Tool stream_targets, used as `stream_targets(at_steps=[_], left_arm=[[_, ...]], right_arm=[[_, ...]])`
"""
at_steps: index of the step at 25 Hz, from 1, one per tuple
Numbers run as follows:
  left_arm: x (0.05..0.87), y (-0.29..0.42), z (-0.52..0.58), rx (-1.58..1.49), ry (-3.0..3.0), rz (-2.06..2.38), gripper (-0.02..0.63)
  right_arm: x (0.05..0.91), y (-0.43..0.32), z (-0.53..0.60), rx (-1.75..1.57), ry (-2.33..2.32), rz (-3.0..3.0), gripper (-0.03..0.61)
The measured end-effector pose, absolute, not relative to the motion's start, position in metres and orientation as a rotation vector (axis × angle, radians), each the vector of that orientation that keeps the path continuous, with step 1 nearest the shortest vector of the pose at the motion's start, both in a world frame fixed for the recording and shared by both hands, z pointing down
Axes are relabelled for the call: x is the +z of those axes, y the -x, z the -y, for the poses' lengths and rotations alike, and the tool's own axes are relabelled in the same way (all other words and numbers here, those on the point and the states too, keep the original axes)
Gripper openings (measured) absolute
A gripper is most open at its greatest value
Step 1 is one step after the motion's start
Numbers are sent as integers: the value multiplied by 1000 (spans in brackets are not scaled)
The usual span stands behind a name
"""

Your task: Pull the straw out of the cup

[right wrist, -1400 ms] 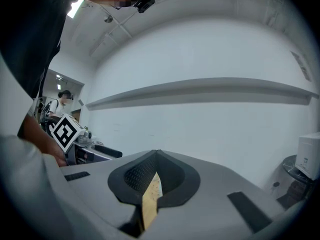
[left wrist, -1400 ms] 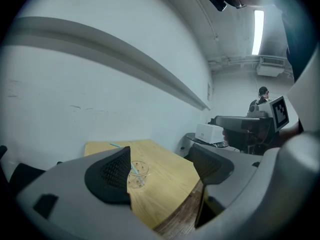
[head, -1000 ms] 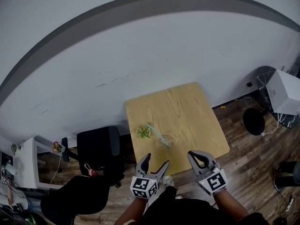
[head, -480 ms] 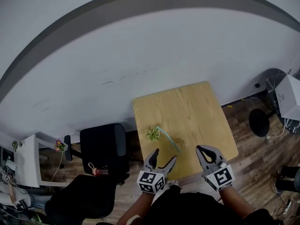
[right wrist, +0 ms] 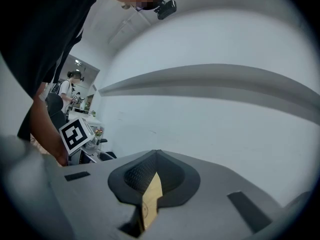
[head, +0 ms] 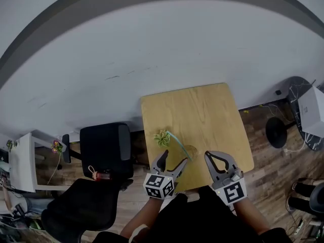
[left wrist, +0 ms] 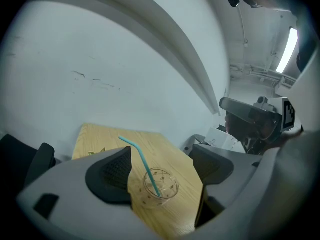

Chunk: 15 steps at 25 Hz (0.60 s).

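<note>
Plainly, the left gripper (left wrist: 161, 170) has its jaws spread wide with nothing held between them. The cup (left wrist: 160, 186) sits framed in the gap but out on the table (left wrist: 95, 136), apart from both pads. The right gripper (right wrist: 154, 176) has its jaws closed almost together, empty, showing only a thin sliver of wood through the slit. In the head view it hovers over the near table edge at about 4 o'clock from the cup.

The step in hand looks like the approach. A sound way to do it is to bring the open left gripper (head: 174, 158) forward and close it around the cup wall to hold it down. The right gripper (head: 218, 162) then has to open, pinch the straw (left wrist: 140, 159) below its bend and draw it out along its own slant. Pulling straight up against the lean would likely tip so light a cup.

The cup (head: 190, 151) is clear plastic with small printed specks, and it stands upright near the near edge of the table (head: 212, 115). The teal straw (head: 177, 143) stands in it, leaning toward 10 o'clock, with its bent top past the rim. Whether the cup holds any liquid cannot be told. A small green plant (head: 162, 138) sits just beside the straw's tip, at 10 o'clock from the cup. A black chair (head: 104, 148) stands off the table at 9 o'clock.
</note>
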State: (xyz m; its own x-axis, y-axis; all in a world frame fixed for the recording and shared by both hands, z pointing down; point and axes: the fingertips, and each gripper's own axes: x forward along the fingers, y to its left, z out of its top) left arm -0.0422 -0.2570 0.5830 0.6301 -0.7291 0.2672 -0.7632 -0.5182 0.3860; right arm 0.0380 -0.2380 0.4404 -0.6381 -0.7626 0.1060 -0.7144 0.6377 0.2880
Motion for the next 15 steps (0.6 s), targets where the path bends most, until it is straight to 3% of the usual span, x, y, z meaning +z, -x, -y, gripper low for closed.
stream_targets(at_steps=[11,15], left_arm=[[610,38,287,149,-2256,1219,393],[617,39,297,142,-2224,1240,323]], right_arm=[[452,-58,275,-203,-1191,2735,18],[457,-66,280,-174,-1173,2754,18]])
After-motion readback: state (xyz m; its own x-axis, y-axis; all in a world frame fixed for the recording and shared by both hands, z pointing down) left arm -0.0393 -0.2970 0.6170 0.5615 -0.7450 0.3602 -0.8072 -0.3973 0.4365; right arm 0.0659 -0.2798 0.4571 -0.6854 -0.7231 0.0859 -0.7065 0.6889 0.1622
